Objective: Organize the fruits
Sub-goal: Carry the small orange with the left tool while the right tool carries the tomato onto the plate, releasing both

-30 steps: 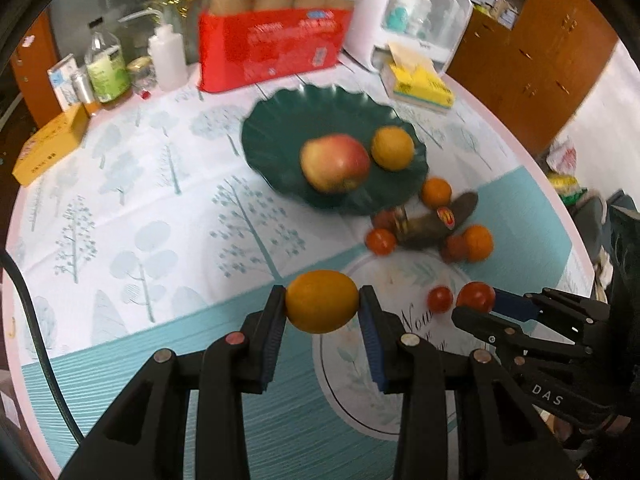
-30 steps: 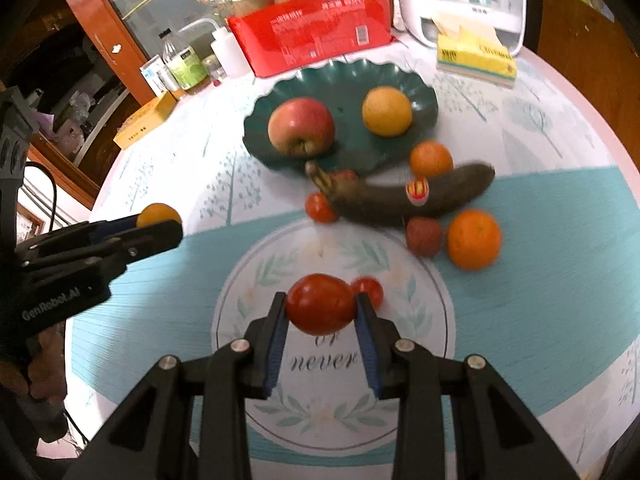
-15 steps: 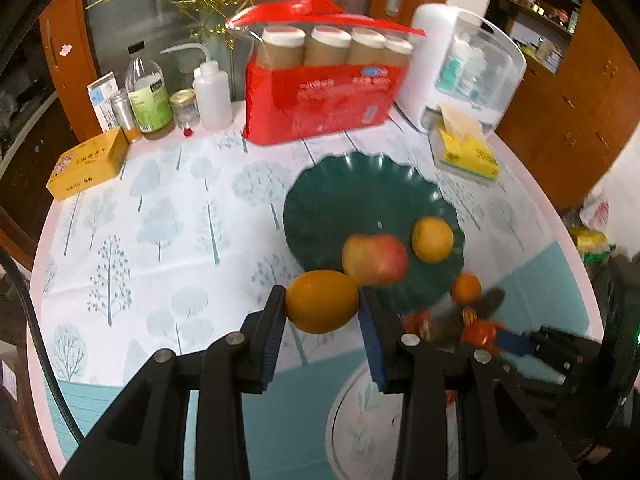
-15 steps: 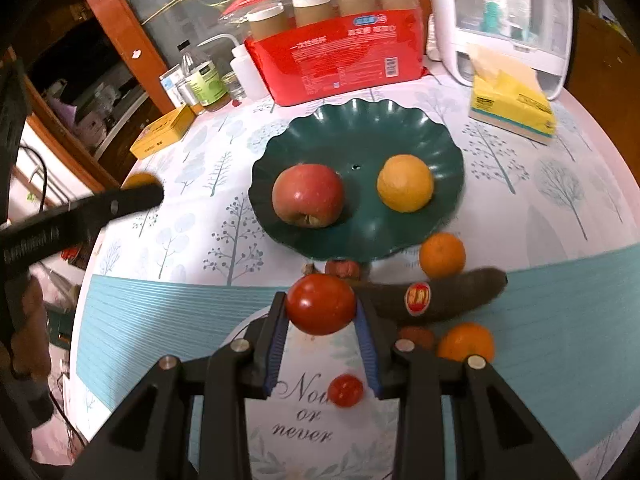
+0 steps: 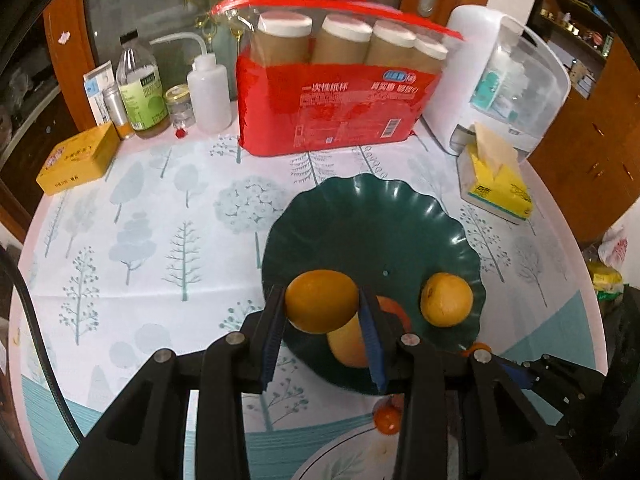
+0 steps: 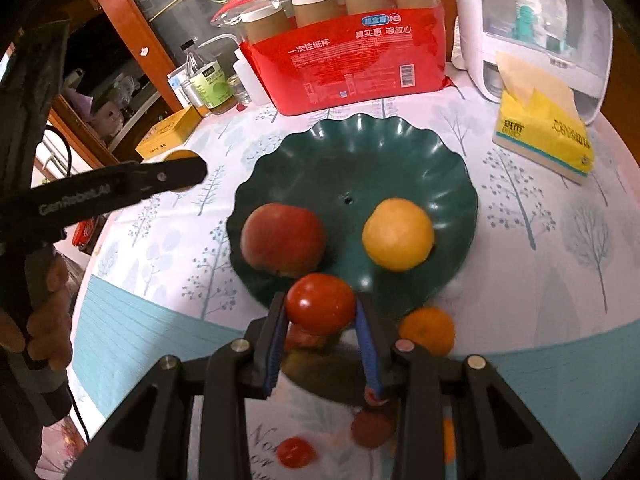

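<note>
My left gripper (image 5: 322,308) is shut on an orange (image 5: 322,300) and holds it above the near left rim of the dark green scalloped plate (image 5: 360,216). An apple (image 6: 282,240) and a yellow orange (image 6: 398,234) lie in the plate (image 6: 360,152). My right gripper (image 6: 320,308) is shut on a red tomato (image 6: 320,304) just over the plate's near edge. The left gripper also shows in the right wrist view (image 6: 180,172), at the left. A dark banana lies under my right fingers, mostly hidden.
A small orange (image 6: 428,330), a brownish fruit (image 6: 370,426) and a small tomato (image 6: 296,452) lie on the tablecloth near the plate. A red pack of paper cups (image 5: 336,92), bottles (image 5: 142,92), a yellow box (image 5: 78,160), a tissue box (image 5: 498,184) and a white appliance (image 5: 504,76) stand at the back.
Both grippers have moved forward toward the plate with their fruit. The left one now holds its orange over the plate's near left rim; the right one has reached the near edge.
</note>
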